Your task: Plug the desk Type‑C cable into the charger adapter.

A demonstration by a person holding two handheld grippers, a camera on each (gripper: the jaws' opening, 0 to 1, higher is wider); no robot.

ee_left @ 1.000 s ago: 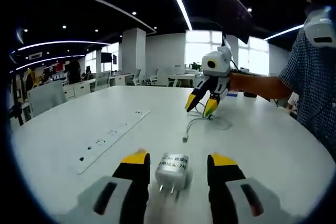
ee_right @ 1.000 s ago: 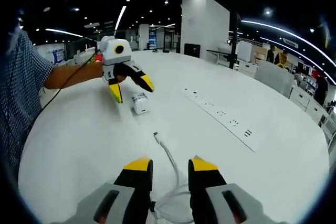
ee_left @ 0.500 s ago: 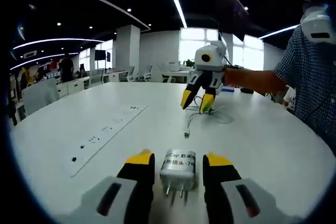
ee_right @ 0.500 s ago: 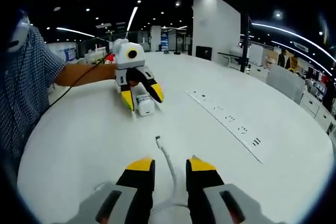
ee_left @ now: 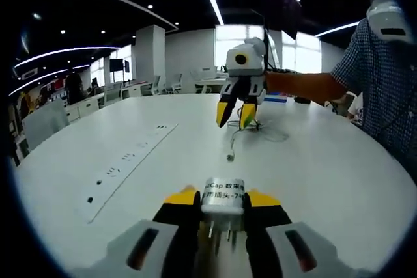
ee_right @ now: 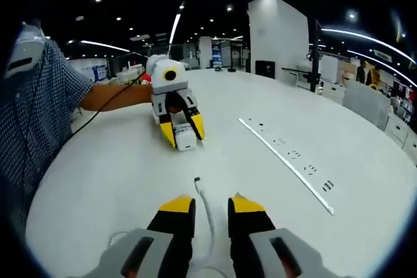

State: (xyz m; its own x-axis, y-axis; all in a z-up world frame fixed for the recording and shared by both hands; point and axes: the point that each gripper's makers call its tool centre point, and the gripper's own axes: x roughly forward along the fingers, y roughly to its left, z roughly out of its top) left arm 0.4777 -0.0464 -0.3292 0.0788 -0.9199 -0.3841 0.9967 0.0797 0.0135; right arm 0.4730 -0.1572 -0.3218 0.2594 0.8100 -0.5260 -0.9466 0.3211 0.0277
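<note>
- Left gripper view: left gripper clamped on the charger adapter, prongs pointing back at 6 o'clock.
- Type-C cable lies on the white tabletop at 12 o'clock, plug end nearest; right gripper hovers just above its far part.
- Power strip at 10 o'clock.
- Right gripper view: right gripper jaws straddle the cable, narrowly apart, not visibly pinching it.
- Left gripper at 11 o'clock, adapter between its jaws.

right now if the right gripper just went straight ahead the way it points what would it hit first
Probably the Type-C cable, which runs forward between its jaws to the plug tip; beyond that, the charger adapter held by the left gripper, though depth is unclear.
</note>
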